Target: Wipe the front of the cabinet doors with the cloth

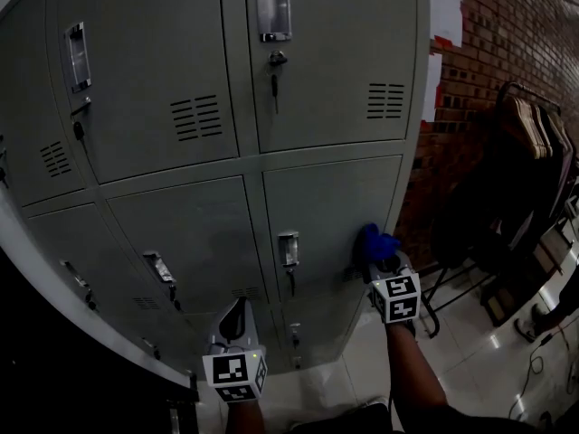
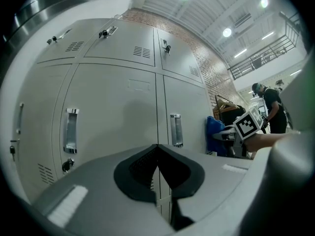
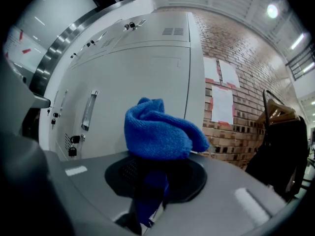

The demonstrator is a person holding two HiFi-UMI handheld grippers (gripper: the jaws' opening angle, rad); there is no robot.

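1. The right claw [image 3: 156,178] is clamped on a bunched blue cloth [image 3: 160,132]. Most of the wad bulges above the jaws and only a narrow tail is pinched between them
2. The head view puts the cloth at the lower right cabinet door [image 1: 335,215], close to its outer edge. Whether the cloth is actually pressing on the metal cannot be made out
3. With so little fabric in the pinch, drag across the painted steel could tug the cloth free. It could also roll the wad aside, so that the hard jaw tips scrape the door instead of the cloth
4. The left claw [image 2: 157,173] has its jaws together on nothing and hangs low in front of the lower doors, apart from them. A careless swing could knock it against the metal
5. Just left of the cloth are the door's handle [image 1: 289,248] and a key [image 1: 291,281] hanging in the lock below it. A stroke in that direction could snag the loose fabric on either one
6. To the right the cabinet ends, with a brick wall [image 1: 507,25] and a clothes rack [image 1: 534,125] beyond. A stroke that overruns the edge would slide off the door and leave the corner unwiped
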